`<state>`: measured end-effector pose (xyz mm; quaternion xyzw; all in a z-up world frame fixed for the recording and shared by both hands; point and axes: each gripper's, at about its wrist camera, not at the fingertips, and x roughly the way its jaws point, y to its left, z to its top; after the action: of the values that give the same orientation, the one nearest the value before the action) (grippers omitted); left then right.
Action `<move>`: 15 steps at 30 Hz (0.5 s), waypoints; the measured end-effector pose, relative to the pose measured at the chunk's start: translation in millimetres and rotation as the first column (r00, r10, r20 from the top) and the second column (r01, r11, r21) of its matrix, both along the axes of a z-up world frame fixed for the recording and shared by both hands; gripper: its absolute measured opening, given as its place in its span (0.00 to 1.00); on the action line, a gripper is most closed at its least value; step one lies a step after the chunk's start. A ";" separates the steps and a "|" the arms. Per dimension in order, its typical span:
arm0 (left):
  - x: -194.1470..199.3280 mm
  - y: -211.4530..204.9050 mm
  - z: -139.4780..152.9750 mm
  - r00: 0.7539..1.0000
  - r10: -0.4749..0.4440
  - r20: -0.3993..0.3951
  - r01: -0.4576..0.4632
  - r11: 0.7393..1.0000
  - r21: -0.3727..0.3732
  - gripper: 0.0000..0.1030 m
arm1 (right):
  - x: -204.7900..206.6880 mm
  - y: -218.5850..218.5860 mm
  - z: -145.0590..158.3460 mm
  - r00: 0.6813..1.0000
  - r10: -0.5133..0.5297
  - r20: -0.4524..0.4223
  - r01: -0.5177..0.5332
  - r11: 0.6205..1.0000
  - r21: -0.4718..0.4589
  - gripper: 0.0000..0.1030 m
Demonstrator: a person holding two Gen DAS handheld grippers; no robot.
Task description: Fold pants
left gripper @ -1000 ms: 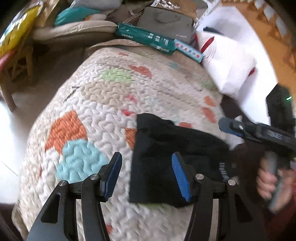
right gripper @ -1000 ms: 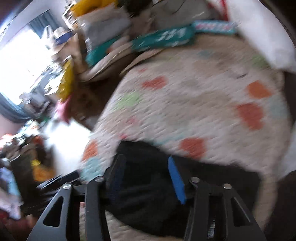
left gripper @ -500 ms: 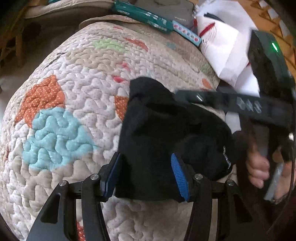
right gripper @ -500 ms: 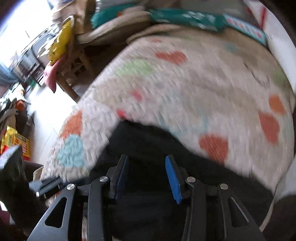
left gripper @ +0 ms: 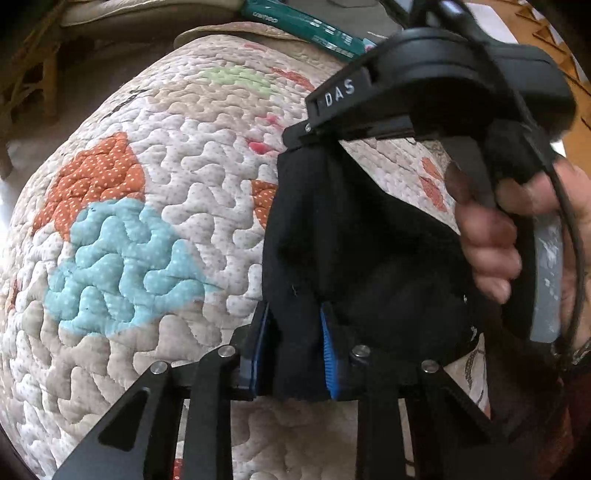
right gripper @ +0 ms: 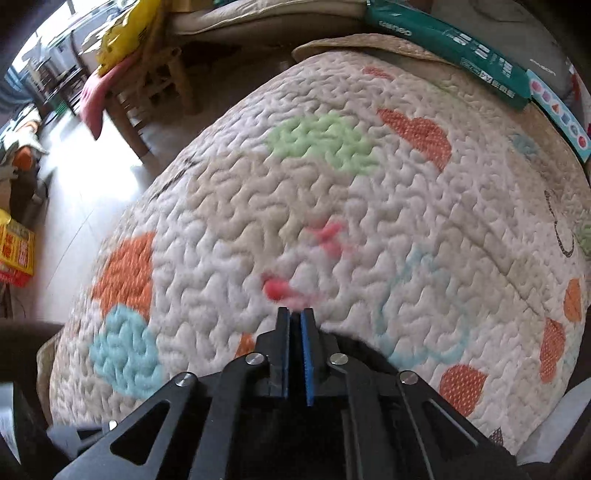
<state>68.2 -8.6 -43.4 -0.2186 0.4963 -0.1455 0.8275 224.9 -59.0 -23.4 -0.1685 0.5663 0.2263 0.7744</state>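
Observation:
Folded black pants [left gripper: 351, 243] lie on a patchwork quilt [left gripper: 166, 177]. My left gripper [left gripper: 293, 332] is at their near edge. Its jaws are closing, and the blue pads [left gripper: 327, 350] press a fold of black cloth between them. A hand [left gripper: 491, 251] holds my right gripper [left gripper: 295, 138], whose tip meets the pants' far corner. In the right wrist view the right gripper [right gripper: 294, 314] points steeply down at the quilt [right gripper: 369, 206], shut, with only a thin dark strip between its pads. A little black cloth [right gripper: 367, 350] shows just beside them.
A long green box [right gripper: 461, 48] and a patterned box [right gripper: 561, 118] lie along the bed's far edge. To the left the quilt drops off to bare floor [right gripper: 85, 184]. A wooden chair [right gripper: 155, 92] piled with a yellow bag [right gripper: 122, 33] stands there.
The right gripper swung across to the pants' far corner and shut there. The left gripper sank onto the near edge and closed on the cloth.

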 end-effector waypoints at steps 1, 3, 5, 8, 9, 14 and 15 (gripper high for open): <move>-0.8 1.7 0.8 1.000 0.005 0.001 -0.005 1.000 -0.003 0.23 | 4.6 1.9 -0.8 1.000 -0.008 0.004 0.008 1.000 -0.003 0.02; 0.0 5.8 0.3 1.000 0.011 -0.011 -0.011 1.000 -0.019 0.23 | 12.5 8.3 -4.4 1.000 -0.014 0.000 0.014 1.000 -0.001 0.00; -0.4 9.6 -0.7 1.000 0.020 -0.020 -0.020 0.999 -0.032 0.23 | 17.4 13.9 -8.7 1.000 -0.017 0.005 0.017 1.000 -0.010 0.00; -2.1 10.0 -0.4 1.000 0.019 -0.023 -0.019 0.999 -0.032 0.23 | 17.6 16.9 -16.7 1.000 0.002 -0.017 -0.003 1.000 -0.031 0.01; -3.4 10.0 0.0 1.000 0.019 -0.022 -0.020 0.999 -0.033 0.23 | 17.2 15.0 -15.5 1.000 0.004 -0.019 -0.004 1.000 -0.018 0.02; -3.9 12.9 -1.4 0.999 0.029 -0.035 -0.031 0.997 -0.074 0.27 | 11.4 -8.4 6.6 0.999 -0.037 0.001 0.037 0.998 0.047 0.72; -1.5 17.0 -1.8 0.999 0.029 -0.036 -0.032 0.997 -0.076 0.28 | 6.4 -9.7 8.4 1.000 -0.024 0.014 0.024 0.999 0.043 0.71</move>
<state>66.7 8.4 -45.2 -0.2604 0.5013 -0.1480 0.8118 231.2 -68.7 -15.0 -0.1465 0.5576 0.2279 0.7846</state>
